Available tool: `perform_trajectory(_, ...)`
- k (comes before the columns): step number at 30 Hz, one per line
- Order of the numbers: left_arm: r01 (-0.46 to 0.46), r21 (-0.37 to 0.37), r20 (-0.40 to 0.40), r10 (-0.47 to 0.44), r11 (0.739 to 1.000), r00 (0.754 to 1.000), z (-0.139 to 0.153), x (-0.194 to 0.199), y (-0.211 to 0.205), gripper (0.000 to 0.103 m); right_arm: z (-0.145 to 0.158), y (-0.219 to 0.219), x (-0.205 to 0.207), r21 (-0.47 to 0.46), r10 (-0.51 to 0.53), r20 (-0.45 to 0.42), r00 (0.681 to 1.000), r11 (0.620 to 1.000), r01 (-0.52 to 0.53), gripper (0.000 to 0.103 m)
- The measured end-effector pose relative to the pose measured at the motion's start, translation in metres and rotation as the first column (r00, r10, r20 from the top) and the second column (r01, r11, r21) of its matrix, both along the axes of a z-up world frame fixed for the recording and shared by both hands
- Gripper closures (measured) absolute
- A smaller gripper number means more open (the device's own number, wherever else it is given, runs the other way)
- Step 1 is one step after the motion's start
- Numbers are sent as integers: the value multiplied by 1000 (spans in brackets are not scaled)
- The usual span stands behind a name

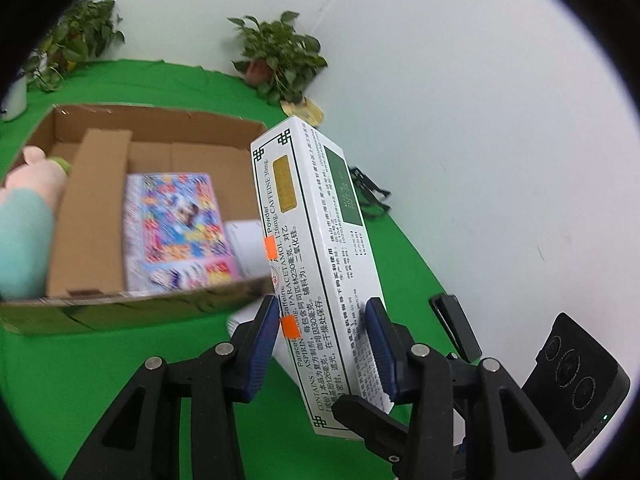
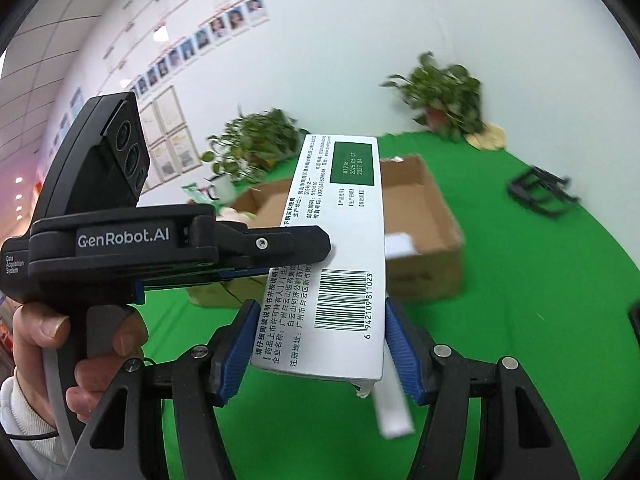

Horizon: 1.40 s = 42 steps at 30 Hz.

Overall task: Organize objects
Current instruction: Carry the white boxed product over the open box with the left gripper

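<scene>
A long white medicine box (image 1: pixel 312 220) with green-framed print and a barcode (image 2: pixel 344 300) hangs tilted in the air above the green cloth. In the left wrist view my left gripper (image 1: pixel 323 308) is shut on its lower part, blue pads on both sides. The right wrist view shows my right gripper (image 2: pixel 320 308) shut on the same medicine box (image 2: pixel 340 220) near its barcode end. My left gripper (image 2: pixel 304 258), held in a hand (image 2: pixel 48 336), comes in from the left and clamps the box further up. An open cardboard box (image 1: pixel 160 116) stands just behind.
The cardboard box (image 2: pixel 424 208) holds a colourful flat pack (image 1: pixel 176 228), a plush toy (image 1: pixel 28 208), a white item (image 1: pixel 248 240) and a cardboard divider (image 1: pixel 92 208). Potted plants (image 1: pixel 280 52) line the wall. A black folding stand (image 2: pixel 540 192) lies to the right. A blurred white strip (image 2: pixel 394 412) lies below.
</scene>
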<state>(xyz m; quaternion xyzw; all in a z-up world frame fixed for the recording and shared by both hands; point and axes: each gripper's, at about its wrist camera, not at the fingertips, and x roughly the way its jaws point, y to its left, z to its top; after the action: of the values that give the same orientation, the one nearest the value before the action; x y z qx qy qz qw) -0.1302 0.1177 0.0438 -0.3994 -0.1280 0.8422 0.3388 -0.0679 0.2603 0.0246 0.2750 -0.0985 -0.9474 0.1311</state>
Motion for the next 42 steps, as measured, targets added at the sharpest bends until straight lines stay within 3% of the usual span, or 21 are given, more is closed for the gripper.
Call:
perform_trajectory(7,-47,5,-2,47,999,999,20,-46,-36,60,23,-50,-70,24,55,-26,998,998,-54,43)
perform_trajectory(15,-100,-35,82,103,994,991,10,-109,-47,61,24,-73,-166,-3,88,81,993,996,-88,43)
perform_trajectory(26,-123,-119,271,152,985,950,-59,-152,-50,61,-46,-76,-262,-86,101,295,950,993,-79,43)
perform_trajectory(35,-141,-160,252,178,977,951,-60,-148,-69,59,-83,-88,-294,-62,96,349,932,995,-79,44)
perform_trajectory(42,-170,-164,193,201,972,960,-51,-132,-92,59,-76,-109,-279,9,60,357,932,998,-68,43)
